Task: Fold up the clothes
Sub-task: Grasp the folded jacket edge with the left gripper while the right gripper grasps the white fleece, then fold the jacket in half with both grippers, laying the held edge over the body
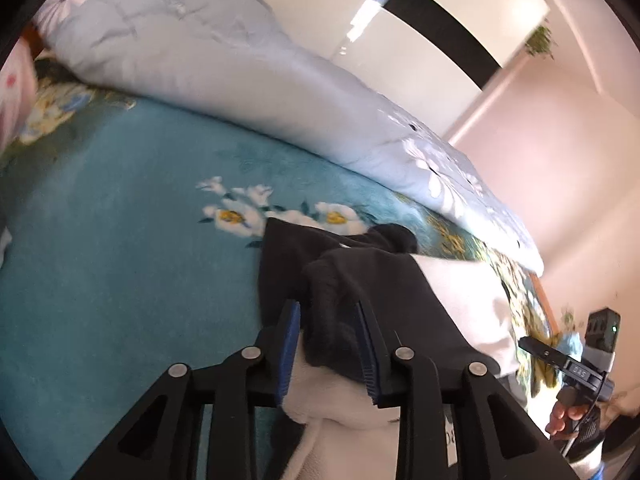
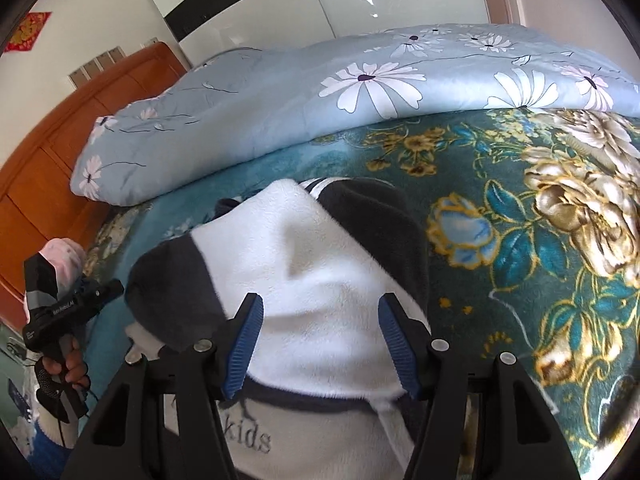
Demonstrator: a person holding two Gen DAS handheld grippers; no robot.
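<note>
A white and dark grey fleece top with "kids" stitched on it lies bunched on the bed. In the right wrist view my right gripper stands open just over its white part, and the cloth spreads wider than both pads. In the left wrist view my left gripper has a dark fold of the top lying between its blue pads, with the white fleece beyond it. The pads do not visibly squeeze the fold. A hand holds each gripper, and each shows at the edge of the other view: left gripper, right gripper.
A teal floral blanket covers the bed. A rolled light-blue daisy quilt lies along the far side. There is a wooden headboard at the left, a pink bundle beside it, and white wardrobe doors behind.
</note>
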